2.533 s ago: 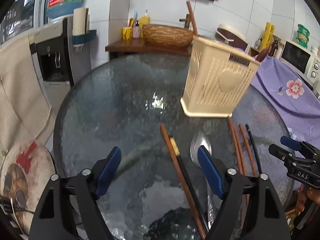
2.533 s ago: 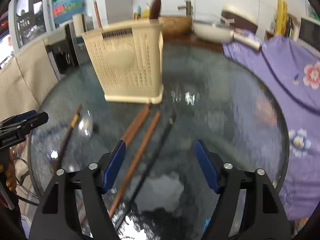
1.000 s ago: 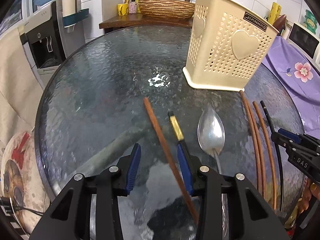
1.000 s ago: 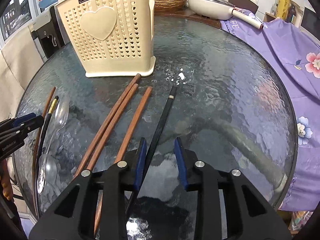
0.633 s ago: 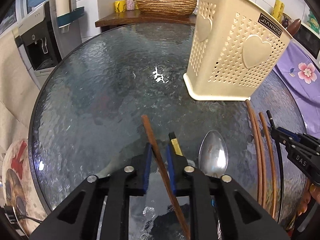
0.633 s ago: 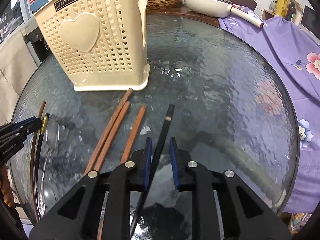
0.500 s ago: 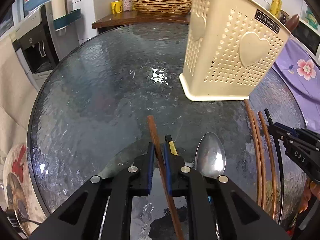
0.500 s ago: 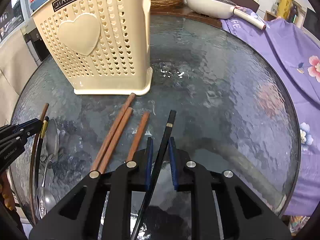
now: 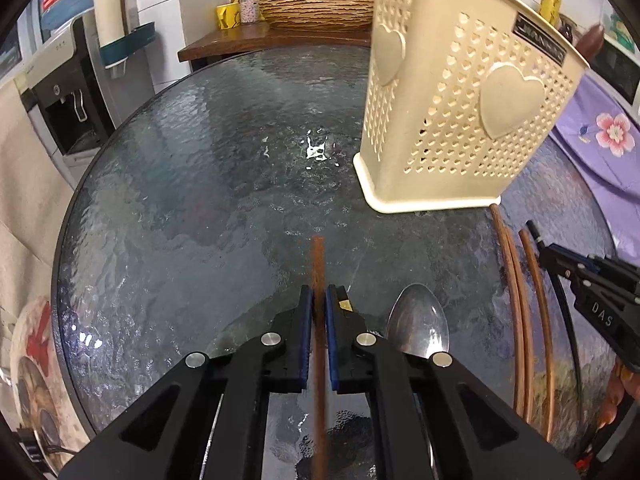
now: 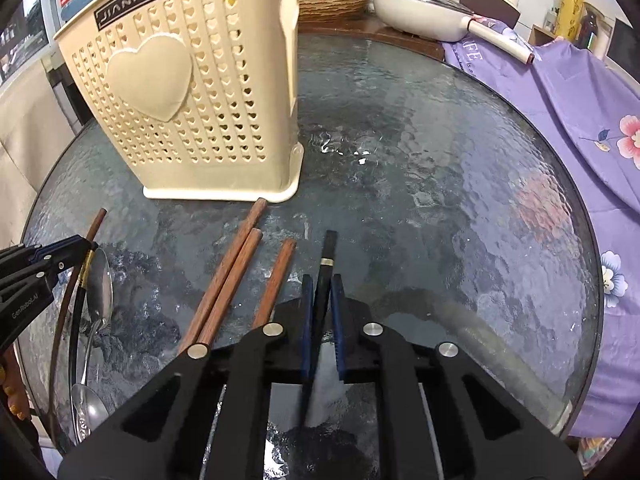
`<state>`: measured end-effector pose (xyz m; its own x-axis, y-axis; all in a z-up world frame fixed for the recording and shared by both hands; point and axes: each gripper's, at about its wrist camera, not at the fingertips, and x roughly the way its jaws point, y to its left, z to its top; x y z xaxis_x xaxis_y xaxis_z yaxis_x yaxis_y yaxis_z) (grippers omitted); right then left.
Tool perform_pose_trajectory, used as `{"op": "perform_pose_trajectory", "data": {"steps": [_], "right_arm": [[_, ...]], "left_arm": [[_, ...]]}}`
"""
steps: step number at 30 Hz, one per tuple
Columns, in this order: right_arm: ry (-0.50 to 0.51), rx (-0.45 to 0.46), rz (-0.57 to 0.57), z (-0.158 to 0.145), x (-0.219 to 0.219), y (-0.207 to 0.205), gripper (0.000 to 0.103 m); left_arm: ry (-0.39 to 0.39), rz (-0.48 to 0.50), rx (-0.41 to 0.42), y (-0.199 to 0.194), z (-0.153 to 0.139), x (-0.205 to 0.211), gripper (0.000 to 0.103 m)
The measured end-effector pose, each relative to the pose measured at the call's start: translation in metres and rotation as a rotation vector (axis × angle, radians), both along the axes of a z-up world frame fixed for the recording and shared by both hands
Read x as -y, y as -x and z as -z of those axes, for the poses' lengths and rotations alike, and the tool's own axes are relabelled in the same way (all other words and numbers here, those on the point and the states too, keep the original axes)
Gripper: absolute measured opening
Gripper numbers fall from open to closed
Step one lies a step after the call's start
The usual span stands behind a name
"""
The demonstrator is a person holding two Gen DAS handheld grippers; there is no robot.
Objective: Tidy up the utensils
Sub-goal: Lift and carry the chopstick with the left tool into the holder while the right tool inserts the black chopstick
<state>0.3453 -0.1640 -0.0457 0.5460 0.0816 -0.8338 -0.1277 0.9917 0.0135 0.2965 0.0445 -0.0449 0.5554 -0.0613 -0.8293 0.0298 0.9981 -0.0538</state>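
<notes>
Both cameras sit close behind their claws, looking down at the same counter (image 9: 168, 184) and basket (image 10: 192, 92).

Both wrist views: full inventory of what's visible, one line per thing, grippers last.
Utensil basket: 1, cream, upright on the table's far side.
Brown chopsticks: 4; one in the left gripper, three loose before the basket.
Black chopsticks: 2; one in the right gripper, one gold-banded beside the spoon.
Spoon: 1 clearly, silver, right of the left gripper; a second bowl may lie nearer.
Table: 1, round textured glass.
Purple floral cloth: 1, right.
Wicker basket, pan, water dispenser: background.
Left gripper: shut on brown chopstick.
Right gripper: shut on black chopstick.
</notes>
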Motion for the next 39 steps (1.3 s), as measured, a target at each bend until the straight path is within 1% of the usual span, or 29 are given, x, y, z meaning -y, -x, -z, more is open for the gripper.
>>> {"op": "perform_pose_trajectory", "data": {"steps": [6, 10, 14, 18, 23, 26, 30, 33, 35, 39], "right_arm": [[-0.020, 0.017, 0.015, 0.001, 0.008, 0.000, 0.008], [-0.058, 0.021, 0.016, 0.000, 0.015, -0.002, 0.008], [-0.095, 0.052, 0.022, -0.007, 0.020, 0.000, 0.008], [-0.139, 0.089, 0.014, -0.016, 0.025, 0.003, 0.008], [-0.238, 0.163, -0.001, -0.041, 0.039, 0.014, 0.008], [-0.284, 0.225, -0.020, -0.061, 0.044, 0.029, 0.008], [-0.323, 0.319, -0.042, -0.094, 0.055, 0.052, 0.008], [-0.348, 0.373, -0.068, -0.117, 0.061, 0.071, 0.008], [-0.362, 0.404, -0.084, -0.129, 0.065, 0.084, 0.008], [-0.356, 0.449, -0.102, -0.143, 0.068, 0.103, 0.008]], "left_arm": [[0.001, -0.014, 0.011, -0.002, 0.000, -0.001, 0.007], [0.035, -0.022, 0.012, -0.004, 0.000, -0.006, 0.007], [0.048, -0.027, 0.039, -0.004, -0.008, -0.011, 0.006], [0.057, -0.023, 0.080, 0.001, -0.021, -0.013, 0.006], [0.090, 0.000, 0.154, 0.012, -0.047, -0.014, 0.006], [0.100, 0.023, 0.220, 0.023, -0.071, -0.015, 0.006], [0.128, 0.039, 0.323, 0.044, -0.110, -0.019, 0.006], [0.152, 0.048, 0.387, 0.059, -0.133, -0.021, 0.006], [0.159, 0.055, 0.414, 0.068, -0.144, -0.019, 0.006], [0.154, 0.057, 0.427, 0.075, -0.146, -0.016, 0.006]]}}
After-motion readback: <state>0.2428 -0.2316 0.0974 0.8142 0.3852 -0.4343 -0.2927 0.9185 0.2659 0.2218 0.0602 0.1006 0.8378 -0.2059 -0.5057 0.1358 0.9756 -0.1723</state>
